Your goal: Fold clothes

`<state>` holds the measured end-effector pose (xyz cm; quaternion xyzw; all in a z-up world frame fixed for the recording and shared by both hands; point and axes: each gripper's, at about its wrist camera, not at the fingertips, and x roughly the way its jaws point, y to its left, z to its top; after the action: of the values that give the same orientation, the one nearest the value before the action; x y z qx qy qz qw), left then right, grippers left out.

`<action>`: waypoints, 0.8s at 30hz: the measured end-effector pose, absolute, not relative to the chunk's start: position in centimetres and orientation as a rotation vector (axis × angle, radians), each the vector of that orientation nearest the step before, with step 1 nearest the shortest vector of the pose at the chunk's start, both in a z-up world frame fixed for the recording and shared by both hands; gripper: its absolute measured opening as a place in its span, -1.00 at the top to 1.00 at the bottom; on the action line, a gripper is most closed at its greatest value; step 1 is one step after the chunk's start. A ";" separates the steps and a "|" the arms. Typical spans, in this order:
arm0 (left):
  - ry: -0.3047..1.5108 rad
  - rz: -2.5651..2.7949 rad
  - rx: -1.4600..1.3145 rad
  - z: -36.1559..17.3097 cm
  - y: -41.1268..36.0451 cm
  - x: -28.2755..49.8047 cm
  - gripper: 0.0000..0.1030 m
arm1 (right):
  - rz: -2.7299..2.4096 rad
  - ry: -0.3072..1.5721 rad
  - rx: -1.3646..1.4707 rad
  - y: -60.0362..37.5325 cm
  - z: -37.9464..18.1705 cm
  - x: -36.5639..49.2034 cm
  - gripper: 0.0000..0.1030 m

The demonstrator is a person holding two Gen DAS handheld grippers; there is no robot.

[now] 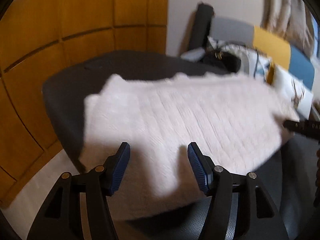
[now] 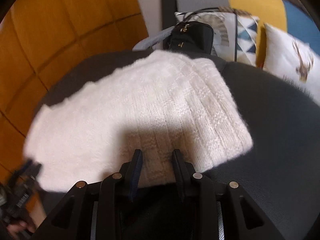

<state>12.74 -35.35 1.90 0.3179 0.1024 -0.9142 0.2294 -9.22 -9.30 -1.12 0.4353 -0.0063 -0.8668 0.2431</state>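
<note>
Both jaws gape empty over the white sweater (image 2: 140, 104); beyond it crowd a black bag (image 2: 190, 38) and cushions (image 2: 288, 58).

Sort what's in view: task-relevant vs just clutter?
Job: white knit sweater, dark table under it, left gripper open, right gripper open.
Clutter: black bag, patterned cushions, sofa, wooden panelling.
</note>
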 end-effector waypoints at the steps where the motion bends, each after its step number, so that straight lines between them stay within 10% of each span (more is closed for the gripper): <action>1: 0.264 -2.488 0.846 2.0 -35.9 12.8 -0.23 | -2.369 -0.030 1.197 -9.0 -1.0 -9.5 0.42; 24: 0.229 -2.324 0.908 2.5 -42.4 5.7 -0.43 | -2.378 0.035 1.070 -13.3 2.0 -17.7 0.60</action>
<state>5.69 -42.42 2.48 0.3441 0.0866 -0.8811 0.3128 -17.70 -13.28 2.03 0.3958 0.0129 -0.8795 0.2638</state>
